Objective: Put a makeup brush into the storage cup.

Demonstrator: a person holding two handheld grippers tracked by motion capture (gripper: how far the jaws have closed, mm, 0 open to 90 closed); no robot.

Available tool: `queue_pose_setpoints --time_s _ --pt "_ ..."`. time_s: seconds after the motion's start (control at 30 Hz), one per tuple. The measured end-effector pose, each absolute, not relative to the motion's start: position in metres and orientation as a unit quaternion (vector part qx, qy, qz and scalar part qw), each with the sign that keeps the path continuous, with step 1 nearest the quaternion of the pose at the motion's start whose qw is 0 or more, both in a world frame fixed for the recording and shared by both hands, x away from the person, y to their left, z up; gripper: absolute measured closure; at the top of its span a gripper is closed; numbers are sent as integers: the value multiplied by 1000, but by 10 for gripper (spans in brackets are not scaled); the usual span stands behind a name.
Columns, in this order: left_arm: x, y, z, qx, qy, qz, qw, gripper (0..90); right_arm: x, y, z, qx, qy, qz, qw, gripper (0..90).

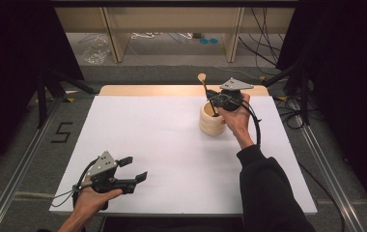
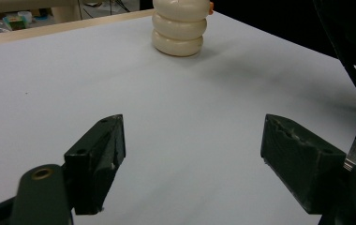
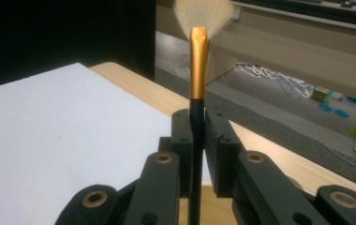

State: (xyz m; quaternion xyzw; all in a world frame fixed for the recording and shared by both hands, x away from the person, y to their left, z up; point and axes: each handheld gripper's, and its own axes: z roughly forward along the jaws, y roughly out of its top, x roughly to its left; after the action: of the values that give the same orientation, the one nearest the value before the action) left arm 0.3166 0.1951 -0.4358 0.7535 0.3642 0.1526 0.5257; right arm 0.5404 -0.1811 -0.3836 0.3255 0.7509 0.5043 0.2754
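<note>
Right gripper (image 3: 196, 133) pinched brush (image 3: 198, 65) by thin stiff handle over far holder (image 1: 211, 118); light, bristles delicate; left gripper (image 1: 133, 168) spread, idle

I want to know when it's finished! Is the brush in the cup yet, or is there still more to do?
Nearly. Done: the right hand-held gripper is shut on the brush, whose dark handle already reaches down into the cream ribbed cup. In hand: the brush is clamped upright, bristles on top. Left, probably: opening the jaws so it rests in the cup alone. The left hand-held gripper waits open over the white table.
</note>
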Motion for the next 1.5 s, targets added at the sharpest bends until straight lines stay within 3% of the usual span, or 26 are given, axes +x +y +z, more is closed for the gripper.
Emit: queue_pose_setpoints --time_s 0.63,0.97,1.5 --pt "317 195 -436 752 361 151 529 220 541 -183 -400 341 764 482 260 822" --pt "317 196 -436 752 359 149 532 220 535 -184 -396 358 768 461 265 550" --pt "316 196 -435 751 362 153 531 219 511 -184 -379 353 760 476 268 346"
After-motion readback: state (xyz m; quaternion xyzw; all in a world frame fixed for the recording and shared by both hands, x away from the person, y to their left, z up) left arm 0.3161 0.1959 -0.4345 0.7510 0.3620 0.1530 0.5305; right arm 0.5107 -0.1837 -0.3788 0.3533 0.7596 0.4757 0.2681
